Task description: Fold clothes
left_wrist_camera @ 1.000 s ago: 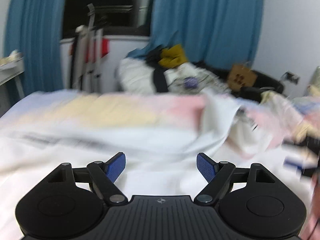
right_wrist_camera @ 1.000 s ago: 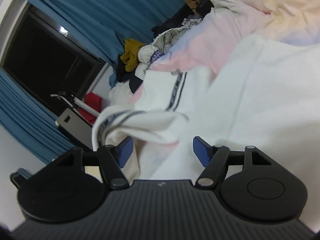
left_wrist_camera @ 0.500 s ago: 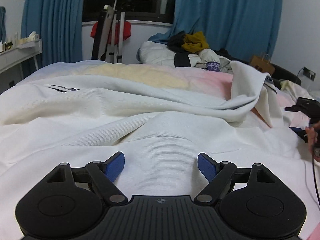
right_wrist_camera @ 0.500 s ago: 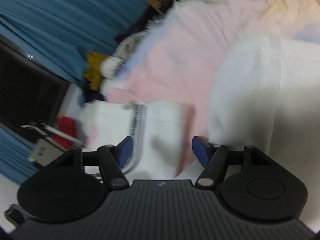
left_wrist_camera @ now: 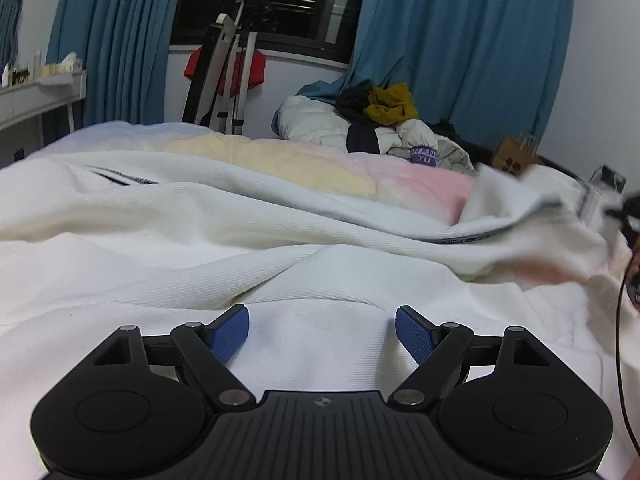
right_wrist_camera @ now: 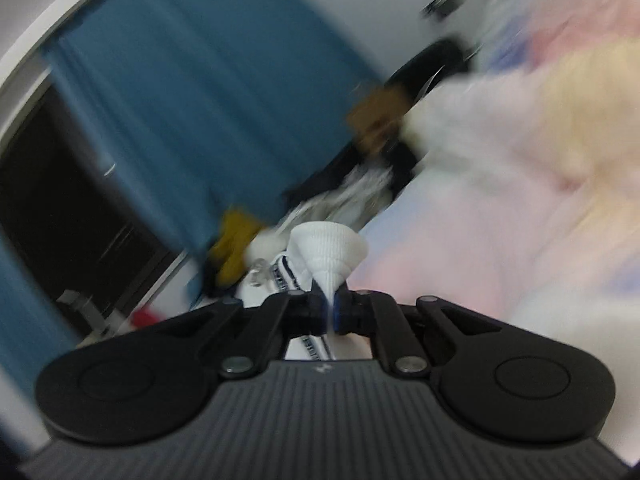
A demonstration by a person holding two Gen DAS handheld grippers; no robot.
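One large bed (left_wrist_camera: 304, 160), covered in a pastel quilt of yellow and pink, is seen filling the room beneath blue curtains (left_wrist_camera: 460, 40), with a heap of unsorted clothes (left_wrist_camera: 384, 120) piled at its far end. Spread across the near half of the bed is the white garment (left_wrist_camera: 248, 248), a ribbed knit trimmed with dark stripes, rumpled into long ridges and lifted at its far right corner. It is judged to be soft, light and limp, likely to sag and bunch wherever it is not supported, so hold is best taken at an edge, a corner or the striped trim rather than in the loose middle. The left gripper (left_wrist_camera: 322, 326) is shown low over the near part of the garment, its blue pads standing wide apart with nothing caught between them; contact with the cloth below cannot be told. The right gripper (right_wrist_camera: 330, 314) is shown clenched on a pinched fold of the same white knit, which fans out just beyond the pads against a blurred background.
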